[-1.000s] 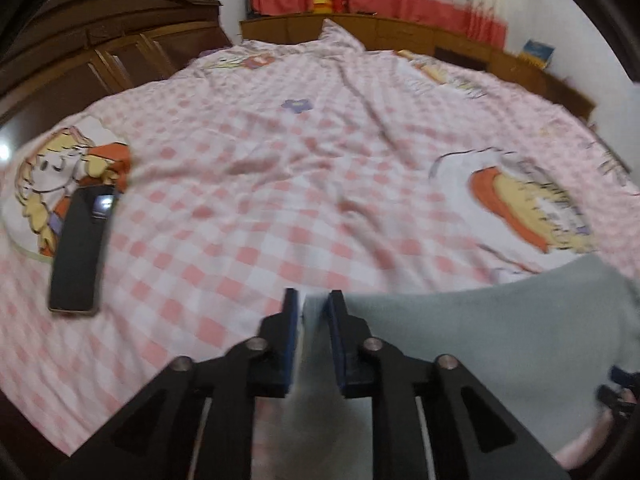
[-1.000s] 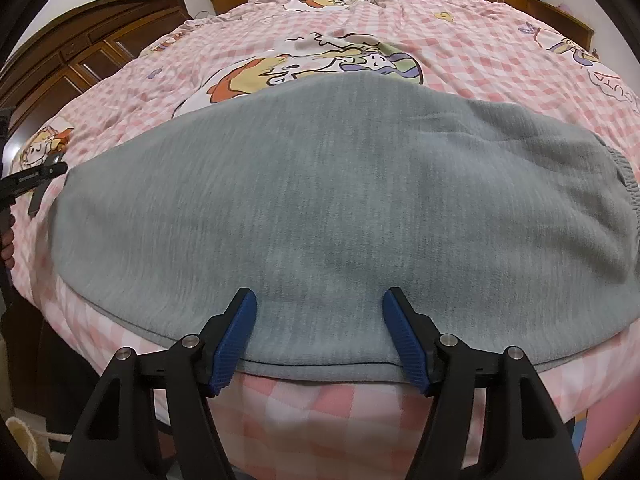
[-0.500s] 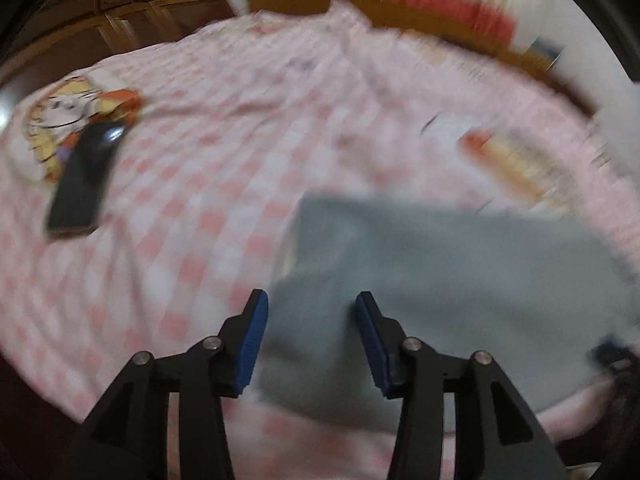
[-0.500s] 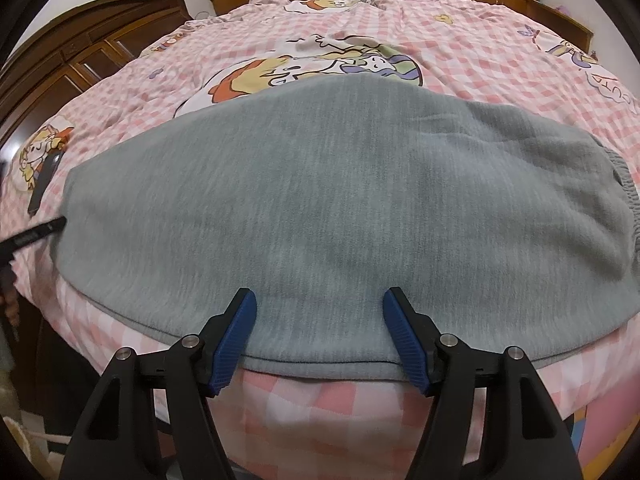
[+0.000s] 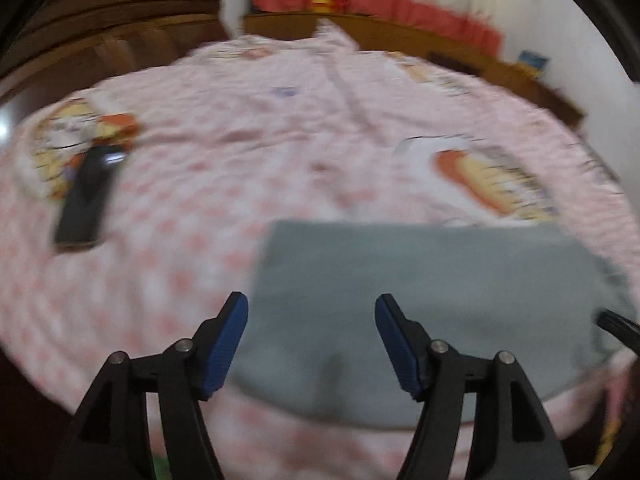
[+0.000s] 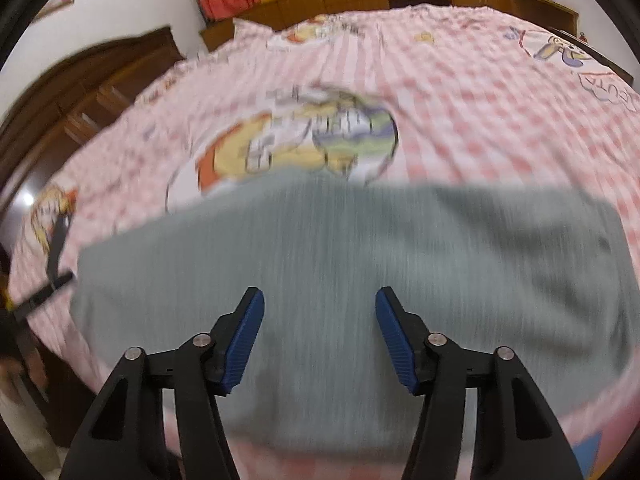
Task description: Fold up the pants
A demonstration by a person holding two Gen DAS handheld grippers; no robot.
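Left gripper was pinched on the pants' left edge a second ago; now it has let go, jaws spread wide and opening, nothing between the pads, grey cloth lying below and behind them. Pants now show as a flat folded slab with a straight left edge, where before only a corner sat at the fingertips. Right gripper jaws are about half open and closing, narrower than a second ago, empty, hovering over the pants without touching that I can see. Right view now takes in more of the bed beyond the cloth; earlier the pants filled most of that view. Pants lie on the near part of the bed, lengthwise across the pink checked sheet, covering the lower part of a cartoon print. Phone lies on the sheet well left of the pants, same spot on the print as before. Both views are motion-blurred; no readable writing or labels.
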